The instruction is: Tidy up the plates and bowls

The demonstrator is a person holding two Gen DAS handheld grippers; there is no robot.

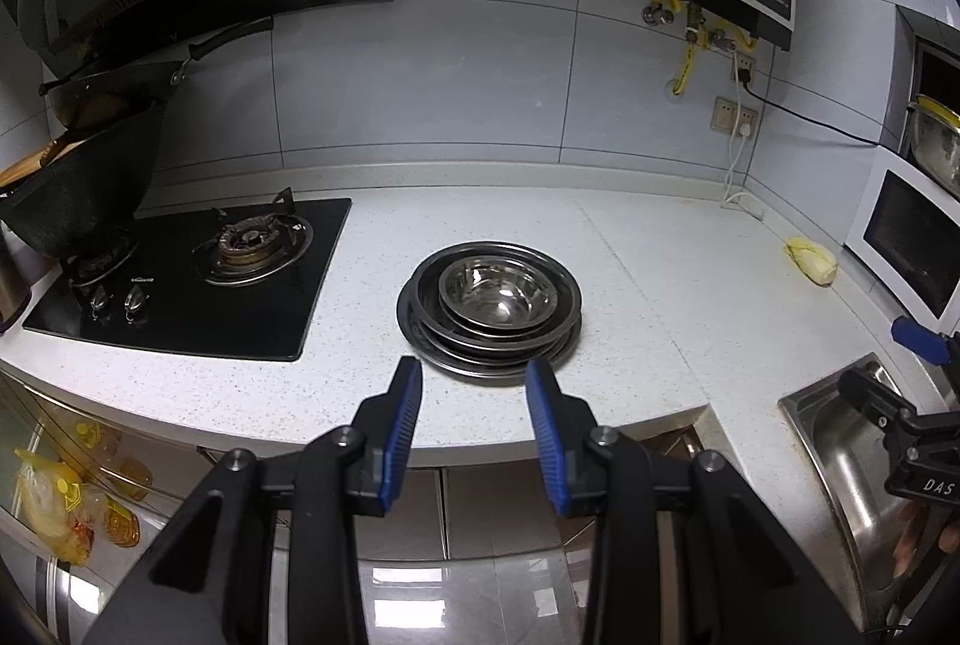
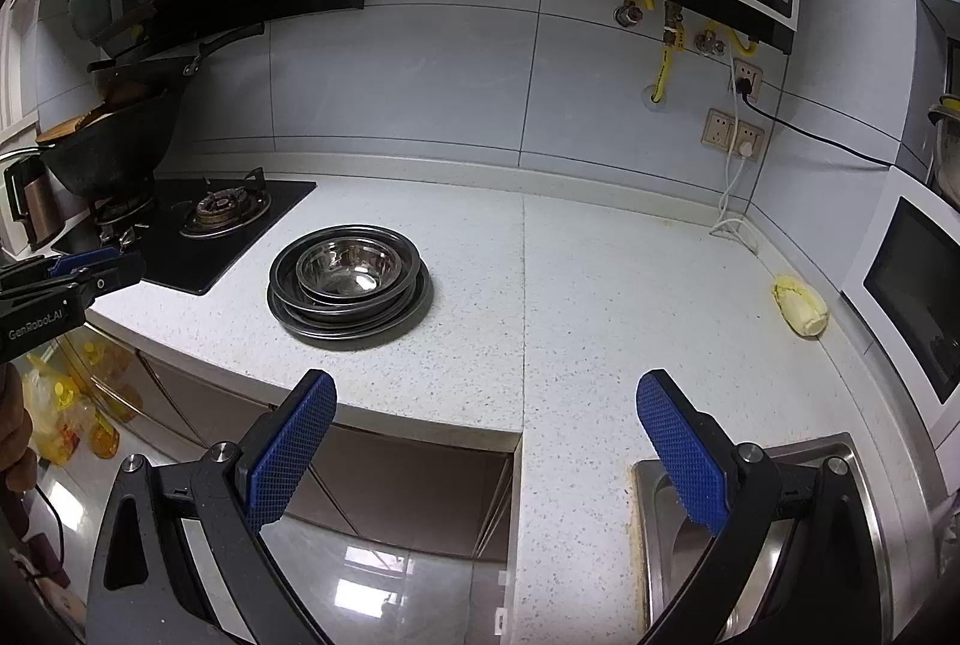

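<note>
Both my left claw [image 1: 474, 375] and right claw [image 2: 486, 393] gape empty; the steel bowl [image 1: 498, 290] atop the plates [image 1: 489, 345] looks light, stiff and slick, so I'd pinch its rim.

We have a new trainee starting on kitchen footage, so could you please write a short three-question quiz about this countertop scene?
1. True or false: the steel bowl sits on top of the stack of plates.
2. Which gripper is lined up closer to the stack? A) left gripper B) right gripper
3. Fill in: the yellowish vegetable piece lies on the countertop near the white ____.

Key
1. True; the bowl rests in the top plate.
2. A; its open fingers point at the stack's near edge, while the right gripper, also open, hangs near the sink.
3. Microwave.
</note>
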